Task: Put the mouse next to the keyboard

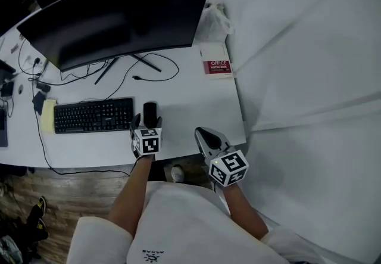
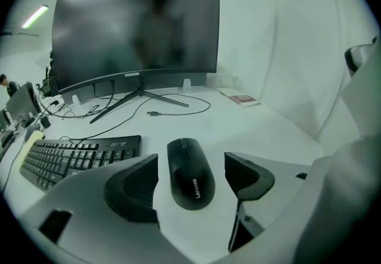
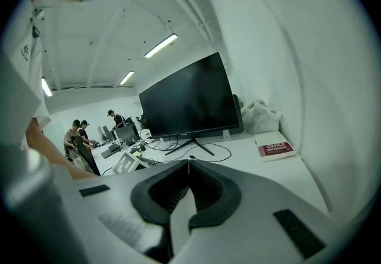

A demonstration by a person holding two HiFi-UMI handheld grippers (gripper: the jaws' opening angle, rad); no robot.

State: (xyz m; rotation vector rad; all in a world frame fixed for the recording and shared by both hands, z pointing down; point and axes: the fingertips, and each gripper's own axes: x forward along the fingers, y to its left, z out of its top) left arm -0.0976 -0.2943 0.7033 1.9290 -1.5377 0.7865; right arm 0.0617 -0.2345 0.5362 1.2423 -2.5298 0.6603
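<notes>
A black mouse (image 2: 190, 172) lies flat on the white desk just right of the black keyboard (image 2: 77, 157); the head view shows the mouse (image 1: 149, 112) beside the keyboard (image 1: 93, 115). My left gripper (image 2: 190, 179) stands open around the mouse, a clear gap between each pad and the mouse's sides. In the head view the left gripper (image 1: 145, 121) sits at the desk's front. My right gripper (image 3: 188, 164) is shut with nothing in it and is held at the desk's front edge (image 1: 205, 137).
A large curved monitor (image 1: 119, 15) stands at the back, cables (image 1: 149, 69) trailing from its stand. A red-and-white book (image 1: 216, 67) and a plastic bag (image 1: 212, 21) lie at the back right. A yellow notepad (image 1: 48, 115) sits left of the keyboard. People stand at desks far off.
</notes>
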